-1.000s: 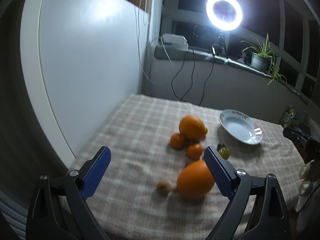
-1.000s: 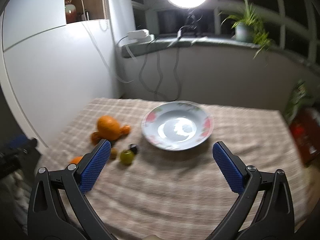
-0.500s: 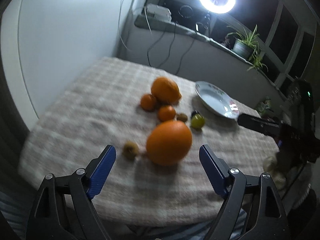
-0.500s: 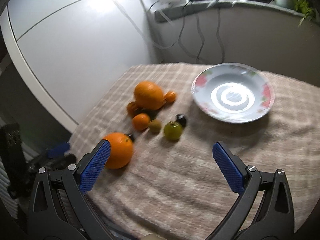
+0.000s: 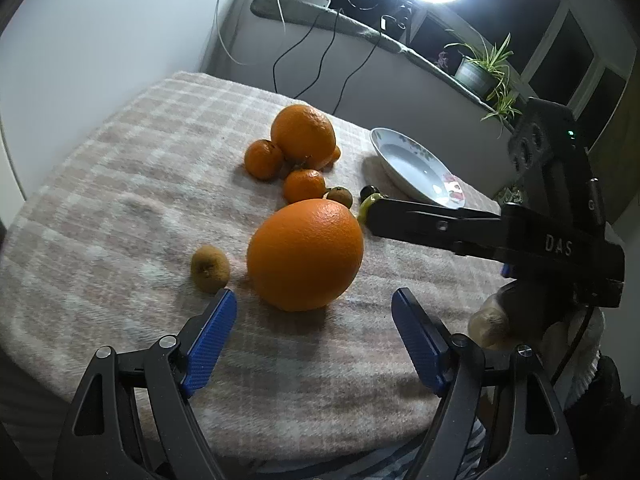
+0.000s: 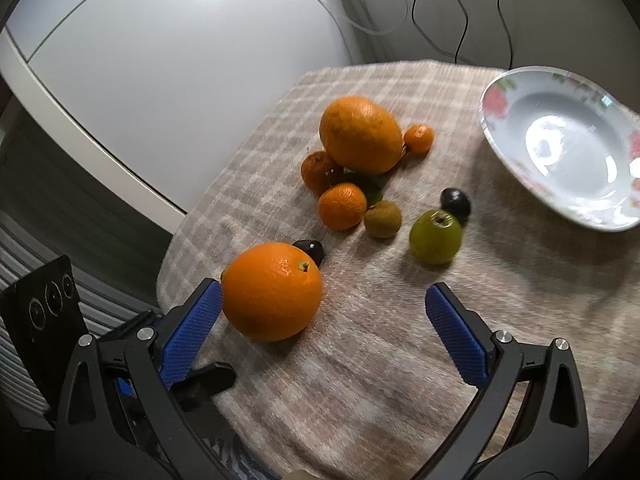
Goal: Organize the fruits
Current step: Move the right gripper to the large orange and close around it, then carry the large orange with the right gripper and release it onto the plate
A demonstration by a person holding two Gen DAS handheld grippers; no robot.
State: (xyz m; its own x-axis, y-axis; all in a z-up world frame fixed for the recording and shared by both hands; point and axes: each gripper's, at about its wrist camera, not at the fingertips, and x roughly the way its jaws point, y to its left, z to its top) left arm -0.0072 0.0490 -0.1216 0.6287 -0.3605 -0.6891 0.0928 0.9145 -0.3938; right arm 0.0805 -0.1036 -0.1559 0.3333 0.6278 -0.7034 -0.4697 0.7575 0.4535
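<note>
Left gripper (image 5: 313, 309): we see its fingers apart and just narrowing, nothing between them; the big orange (image 5: 305, 254) sits just ahead at 12 o'clock.
Right gripper (image 6: 322, 303): its fingers are wide and grip nothing; that orange (image 6: 272, 291) rests on the cloth by the left pad, and we cannot tell if they touch.
Other fruit: from the orange, a second large orange (image 6: 360, 134) with small oranges (image 6: 342, 205) at 1 o'clock, a green fruit (image 6: 435, 236) at 2 o'clock.
Plate (image 6: 516, 160): at 2 o'clock on the worktop (image 6: 400, 360), holding nothing.
</note>
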